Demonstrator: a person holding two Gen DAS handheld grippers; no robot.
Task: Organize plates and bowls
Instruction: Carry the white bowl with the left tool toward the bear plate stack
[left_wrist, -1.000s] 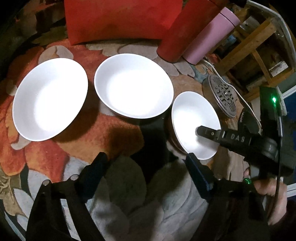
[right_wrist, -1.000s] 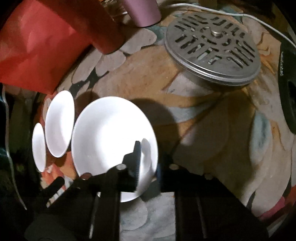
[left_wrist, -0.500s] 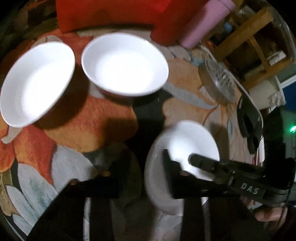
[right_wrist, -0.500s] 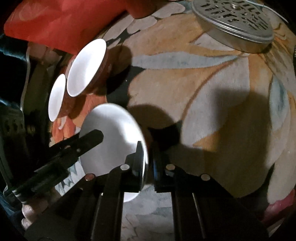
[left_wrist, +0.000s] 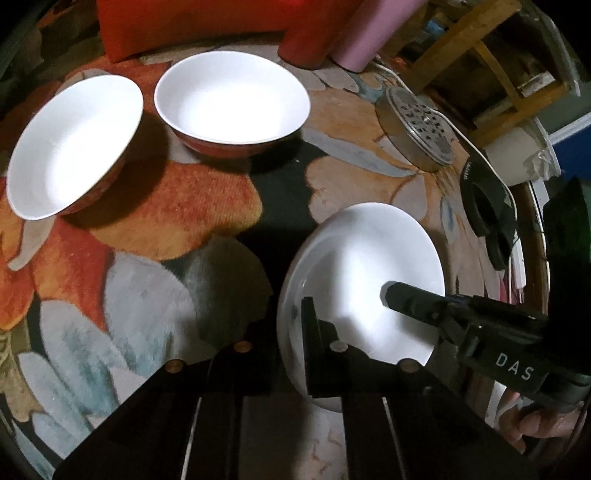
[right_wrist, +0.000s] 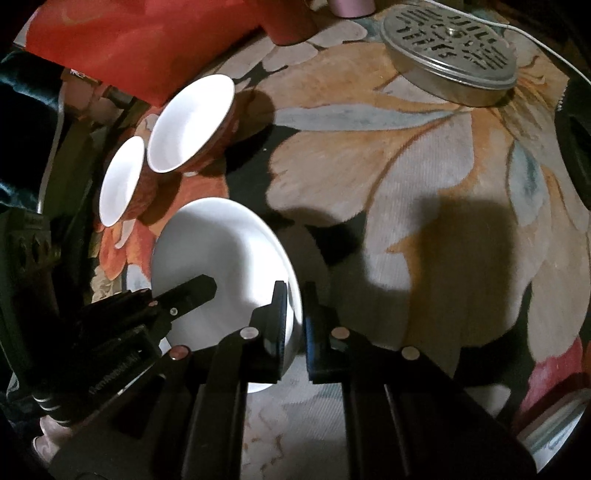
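Observation:
A small white bowl (left_wrist: 362, 269) is held just above the flowered cloth at the near right, gripped on opposite rims by both grippers. My left gripper (left_wrist: 290, 339) is shut on its left rim. My right gripper (right_wrist: 295, 321) is shut on its right rim, and the bowl (right_wrist: 221, 251) shows there too. Two larger white bowls with red outsides sit on the cloth behind: one at far left (left_wrist: 70, 144) and one in the middle (left_wrist: 232, 99). They also show in the right wrist view (right_wrist: 192, 122), (right_wrist: 120, 181).
A round perforated metal lid (left_wrist: 419, 129) lies at the right, also in the right wrist view (right_wrist: 450, 51). A red cushion (left_wrist: 207, 22), a red cylinder (left_wrist: 314, 33) and a pink cup (left_wrist: 373, 37) stand at the back. A black strap (left_wrist: 484, 210) and a white cable lie at the right edge.
The small bowl was lifted from beside the middle bowl and brought nearer and lower right. My left gripper, open a second ago, has closed on its rim. The right kept its grip.

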